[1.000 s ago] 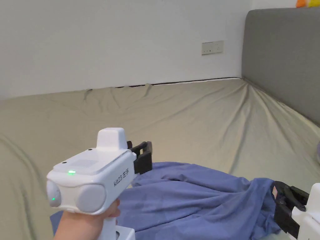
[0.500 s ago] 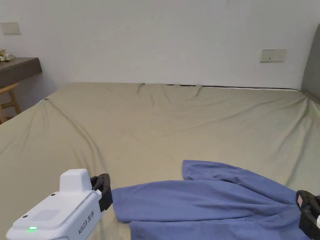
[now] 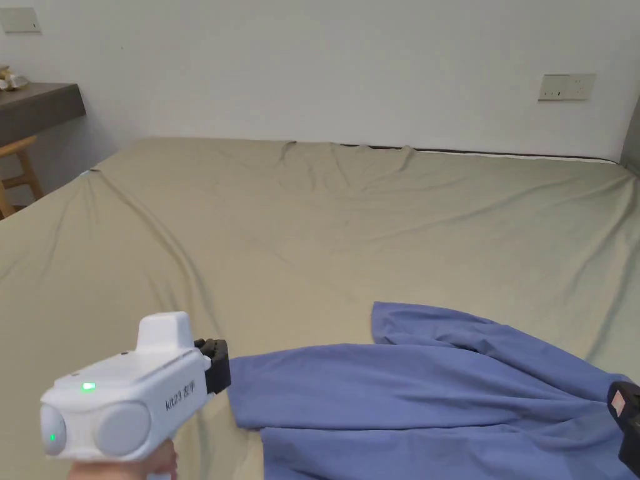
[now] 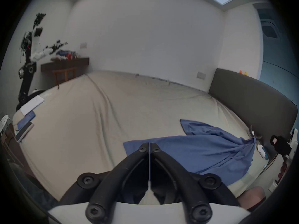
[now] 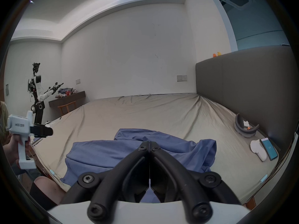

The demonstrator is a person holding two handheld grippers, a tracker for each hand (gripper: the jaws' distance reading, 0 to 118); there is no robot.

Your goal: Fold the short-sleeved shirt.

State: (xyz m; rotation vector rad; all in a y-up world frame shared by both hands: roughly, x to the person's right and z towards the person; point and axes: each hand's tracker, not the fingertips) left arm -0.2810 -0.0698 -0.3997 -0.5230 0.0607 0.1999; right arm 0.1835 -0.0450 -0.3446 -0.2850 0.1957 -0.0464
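Three cameras looked across one bed (image 3: 325,237) toward the same white wall (image 3: 312,69).

The head view looked down from the near edge. The left gripper view sat low over the blue shirt (image 4: 202,153), facing the wall, headboard (image 4: 252,98) to its right. The right gripper view sat low near that headboard, sharing the shirt, wall and bed.

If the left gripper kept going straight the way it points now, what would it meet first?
Most likely the blue shirt. The left gripper, jaws closed, points at the shirt's near corner on the bed sheet. In the head view its tip sits at the cloth's edge, though whether it already touches is unclear.
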